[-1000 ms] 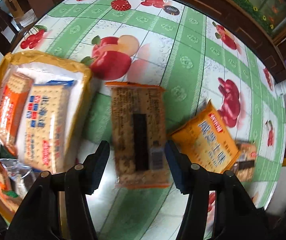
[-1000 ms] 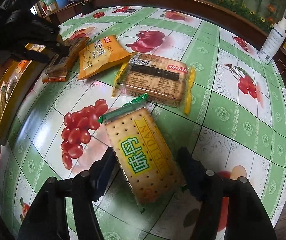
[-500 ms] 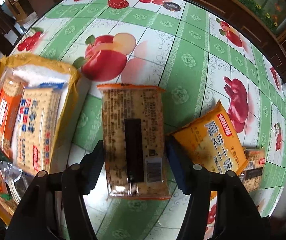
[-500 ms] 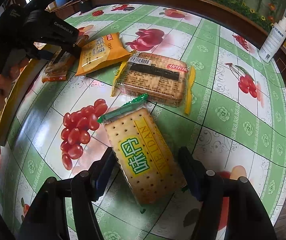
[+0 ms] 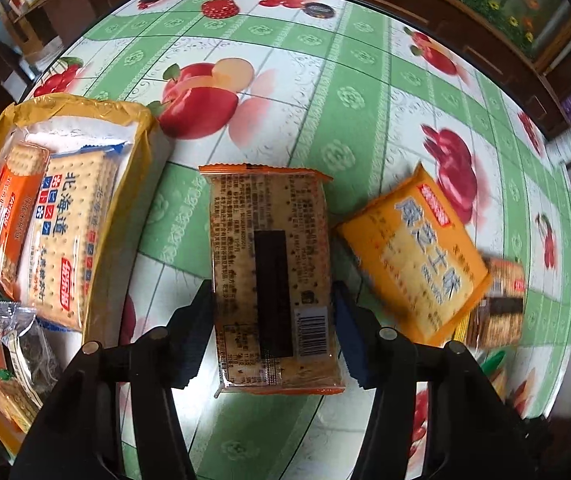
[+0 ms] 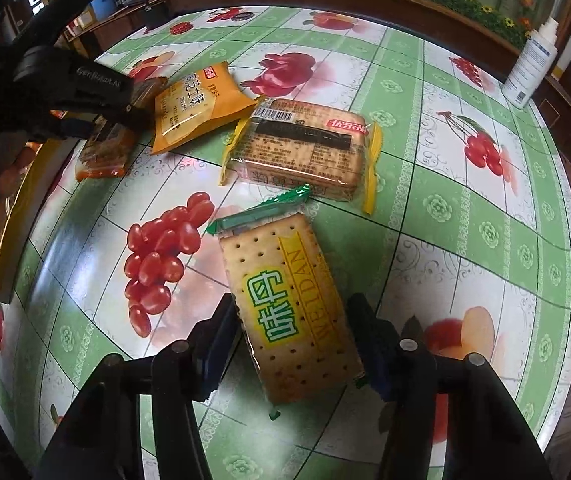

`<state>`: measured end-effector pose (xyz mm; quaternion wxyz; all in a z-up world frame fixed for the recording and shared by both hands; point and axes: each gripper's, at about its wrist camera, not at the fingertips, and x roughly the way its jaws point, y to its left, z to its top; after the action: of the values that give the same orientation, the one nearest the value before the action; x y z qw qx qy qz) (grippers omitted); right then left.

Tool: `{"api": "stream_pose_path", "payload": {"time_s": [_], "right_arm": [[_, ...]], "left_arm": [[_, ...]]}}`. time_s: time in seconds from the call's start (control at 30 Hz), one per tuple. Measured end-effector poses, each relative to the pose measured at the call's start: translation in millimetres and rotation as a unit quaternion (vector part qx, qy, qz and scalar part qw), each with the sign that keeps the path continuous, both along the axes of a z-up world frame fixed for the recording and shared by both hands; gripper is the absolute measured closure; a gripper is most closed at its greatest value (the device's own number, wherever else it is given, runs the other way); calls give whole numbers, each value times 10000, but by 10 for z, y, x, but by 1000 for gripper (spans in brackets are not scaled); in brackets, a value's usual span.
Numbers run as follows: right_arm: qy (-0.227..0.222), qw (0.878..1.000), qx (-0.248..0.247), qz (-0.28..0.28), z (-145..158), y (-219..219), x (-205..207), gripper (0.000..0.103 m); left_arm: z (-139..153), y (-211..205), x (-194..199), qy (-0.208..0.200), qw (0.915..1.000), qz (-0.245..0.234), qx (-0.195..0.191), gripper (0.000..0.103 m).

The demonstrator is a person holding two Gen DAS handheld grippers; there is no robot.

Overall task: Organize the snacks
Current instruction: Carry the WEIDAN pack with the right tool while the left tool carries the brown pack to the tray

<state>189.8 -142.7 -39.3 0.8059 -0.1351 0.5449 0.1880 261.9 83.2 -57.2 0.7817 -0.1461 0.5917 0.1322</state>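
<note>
While the left gripper (image 5: 272, 320) clamps an orange-edged cracker pack (image 5: 271, 276), the right gripper (image 6: 293, 344) squeezes a "WEIDAN" pack (image 6: 289, 308).

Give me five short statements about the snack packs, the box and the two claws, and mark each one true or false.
1. The left claw straddles the orange-edged cracker pack with the black stripe. True.
2. The green-ended WEIDAN cracker pack lies inside the yellow cardboard box. False: it lies on the tablecloth between the right claw's fingers.
3. The blue-and-white cracker pack is in the box. True.
4. The white spray bottle lies on its side. False: it stands upright near the table edge.
5. The orange-yellow pouch is gripped by the right claw. False: it lies free on the tablecloth.
</note>
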Motion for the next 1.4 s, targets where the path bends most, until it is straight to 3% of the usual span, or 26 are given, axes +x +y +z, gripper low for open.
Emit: {"api": "stream_pose_path", "payload": {"time_s": [0.6,0.97,1.4], "right_arm": [[93,9985,264,-478,57,-100,-544,53],[225,9961,579,-622,64,-211,-1271,54],[287,9950,714,-644,208,5,-1628,54]], "left_arm": [[34,-175,-842,62,9976,-687,-57,48],[46,-355,-1890,68,9856,-1686,85,48],[113,-305,-2593,-322,9777,-2061,240,48]]}}
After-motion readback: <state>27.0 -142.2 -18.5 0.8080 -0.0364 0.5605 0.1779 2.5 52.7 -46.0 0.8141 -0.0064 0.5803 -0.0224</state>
